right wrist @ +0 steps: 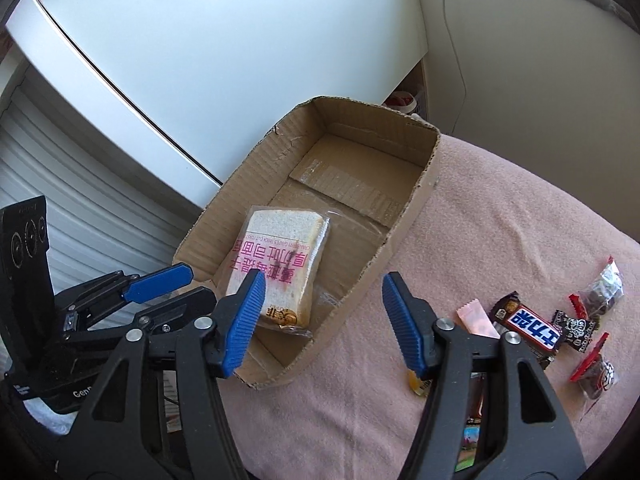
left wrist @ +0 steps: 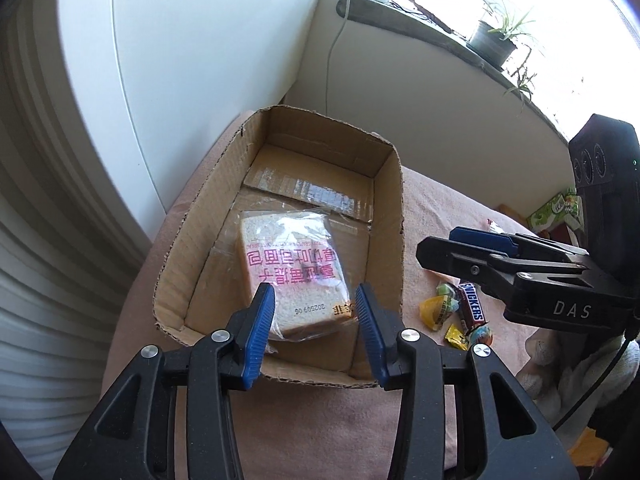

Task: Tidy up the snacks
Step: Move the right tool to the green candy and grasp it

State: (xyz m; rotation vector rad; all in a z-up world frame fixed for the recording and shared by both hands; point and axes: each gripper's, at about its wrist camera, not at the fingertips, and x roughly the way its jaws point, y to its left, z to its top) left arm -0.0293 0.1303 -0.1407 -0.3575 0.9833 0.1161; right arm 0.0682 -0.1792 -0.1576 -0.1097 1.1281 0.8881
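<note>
The left gripper (left wrist: 316,312) is wide open, holding nothing, just above the bread pack (left wrist: 290,276) lying in the cardboard box (left wrist: 176,256). The right gripper (right wrist: 322,308) is open too, over the box's side wall.

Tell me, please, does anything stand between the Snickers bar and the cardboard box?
Only the box's own side wall. The Snickers bar lies on the pink cloth beside the cardboard box, so it must go over that wall. Inside, only the bread pack takes space.
</note>
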